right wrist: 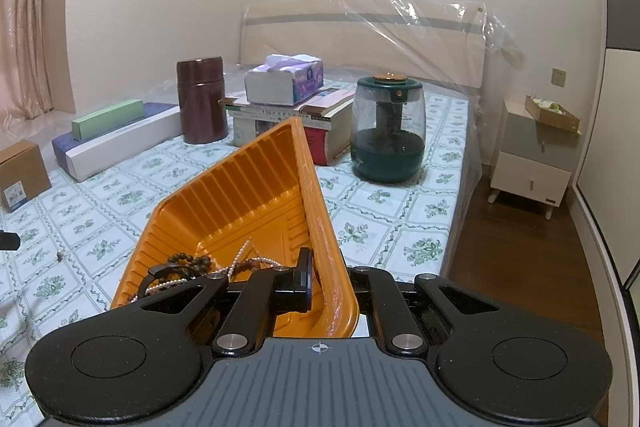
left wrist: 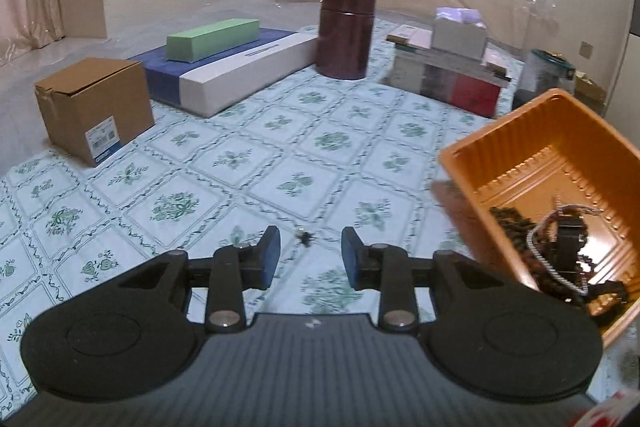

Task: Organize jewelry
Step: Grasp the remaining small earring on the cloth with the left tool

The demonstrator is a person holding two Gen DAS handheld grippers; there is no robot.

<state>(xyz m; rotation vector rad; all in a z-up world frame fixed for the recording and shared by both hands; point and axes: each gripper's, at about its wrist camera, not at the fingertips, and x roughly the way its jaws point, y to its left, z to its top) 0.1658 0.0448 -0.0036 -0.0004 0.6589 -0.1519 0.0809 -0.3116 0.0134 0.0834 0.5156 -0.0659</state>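
My right gripper (right wrist: 330, 281) is shut on the near wall of an orange plastic tray (right wrist: 240, 195), which it holds tilted above the bed. Dark bead bracelets (right wrist: 188, 261) and a pearl chain (right wrist: 240, 261) lie in the tray's low corner. In the left wrist view the tray (left wrist: 540, 151) sits at the right with the same jewelry pile (left wrist: 532, 247) inside. My left gripper (left wrist: 310, 259) stands open over the flowered sheet with nothing between its pads. A small dark jewelry piece (left wrist: 305, 237) lies on the sheet just beyond its fingertips, seen also as a small piece (right wrist: 60, 255) in the right wrist view.
On the bed stand a cardboard box (left wrist: 94, 111), a green box (left wrist: 212, 39) on a blue and white box (left wrist: 240, 75), a brown canister (left wrist: 346, 31), books with a tissue box (right wrist: 284, 79) on top, and a green humidifier (right wrist: 387, 131). The bed's edge (right wrist: 460, 211) drops to a wooden floor.
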